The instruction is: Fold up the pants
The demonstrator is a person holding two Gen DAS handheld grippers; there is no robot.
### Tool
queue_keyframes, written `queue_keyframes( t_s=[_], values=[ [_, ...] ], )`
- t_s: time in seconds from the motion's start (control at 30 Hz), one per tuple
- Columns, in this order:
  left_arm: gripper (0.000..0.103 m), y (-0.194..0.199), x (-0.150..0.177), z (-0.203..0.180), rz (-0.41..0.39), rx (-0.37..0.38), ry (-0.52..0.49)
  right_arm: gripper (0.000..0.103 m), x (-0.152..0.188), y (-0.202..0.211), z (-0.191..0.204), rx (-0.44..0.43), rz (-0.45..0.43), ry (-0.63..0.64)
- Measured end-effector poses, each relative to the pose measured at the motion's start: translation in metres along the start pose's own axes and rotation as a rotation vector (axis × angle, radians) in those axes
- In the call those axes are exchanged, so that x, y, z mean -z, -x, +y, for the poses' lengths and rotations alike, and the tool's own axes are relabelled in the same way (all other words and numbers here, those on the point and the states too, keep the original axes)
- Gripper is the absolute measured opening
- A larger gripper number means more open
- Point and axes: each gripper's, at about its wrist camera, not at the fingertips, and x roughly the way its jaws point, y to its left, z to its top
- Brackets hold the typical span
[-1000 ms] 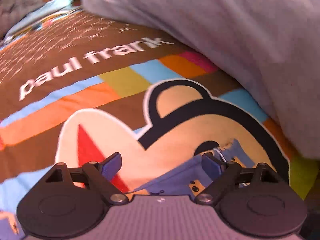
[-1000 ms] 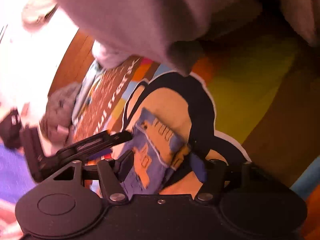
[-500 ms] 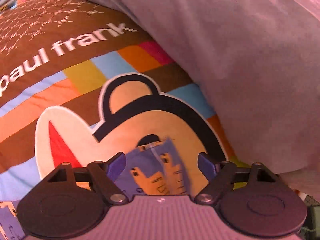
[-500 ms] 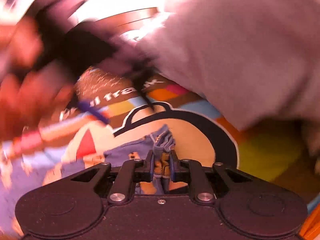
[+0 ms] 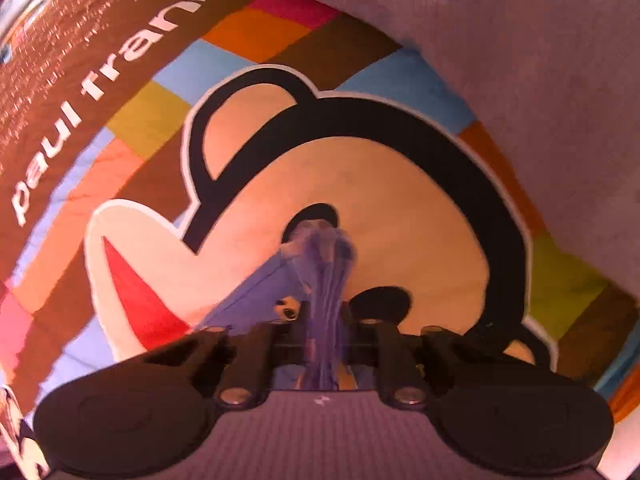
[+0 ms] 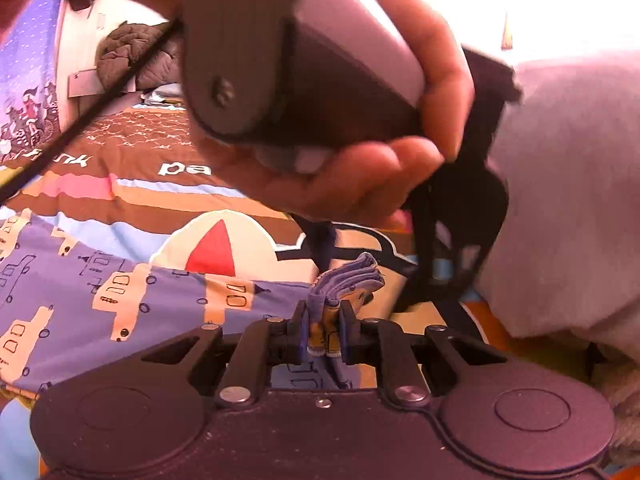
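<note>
Your left tool (image 5: 322, 316) is closing on the pants (image 6: 120, 292) hem; your right tool (image 6: 323, 330) grips it (ready to lift both corners).

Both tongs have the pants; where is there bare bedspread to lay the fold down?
Free: the bedspread between the "paul frank" lettering and the monkey print. Crowded: the grey bedding borders the far side, the pants cover the near side, and the hand fills the middle.

Left wrist view: close above bedspread (image 5: 256, 32), facing straight down past own fingers. Right wrist view: low and near, angled down across bedspread (image 6: 132, 184), hand (image 6: 360, 184) filling upper centre. Shared: pants (image 5: 324, 276) (image 6: 120, 288), monkey print.
</note>
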Motion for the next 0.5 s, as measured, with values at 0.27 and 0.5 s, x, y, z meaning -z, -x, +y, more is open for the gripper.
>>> queue_keyframes(
  t_s=[0.27, 0.5],
  values=[
    [0.012, 0.022, 0.02, 0.046, -0.063, 0.151, 0.175, 0.044, -0.003, 0.005, -0.006, 0.019, -0.036, -0.038],
    [0.011, 0.048, 0.041, 0.071, -0.129, 0.199, 0.279, 0.016, -0.001, 0.014, -0.005, -0.024, -0.108, -0.02]
  ],
)
